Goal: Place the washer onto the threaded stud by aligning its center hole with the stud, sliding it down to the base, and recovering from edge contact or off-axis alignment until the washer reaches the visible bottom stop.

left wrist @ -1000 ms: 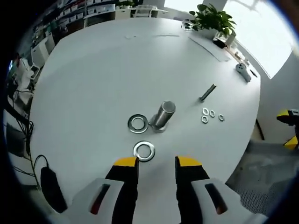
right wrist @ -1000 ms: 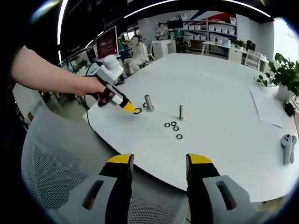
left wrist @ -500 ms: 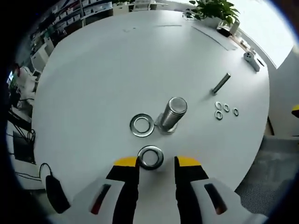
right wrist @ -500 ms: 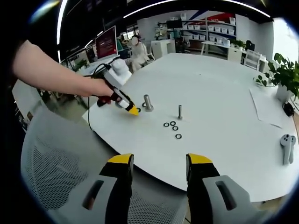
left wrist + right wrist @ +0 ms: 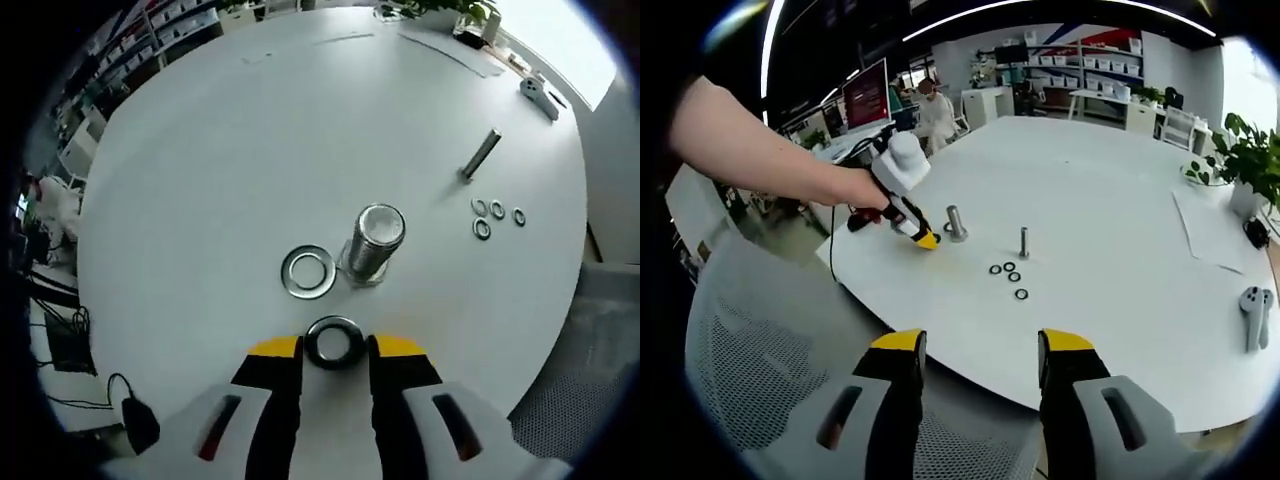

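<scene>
Left gripper (image 5: 335, 348) has closed in on the near washer (image 5: 334, 342), which now lies on the surface between its narrowed jaws, grip unconfirmed. Stud (image 5: 376, 240) stands just beyond; pickup comes next. Right gripper (image 5: 982, 345) idles, jaws wide.

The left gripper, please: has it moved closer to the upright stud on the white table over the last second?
Yes. In the right gripper view the left gripper has closed in on the stud, and now its jaws flank a large washer.
</scene>
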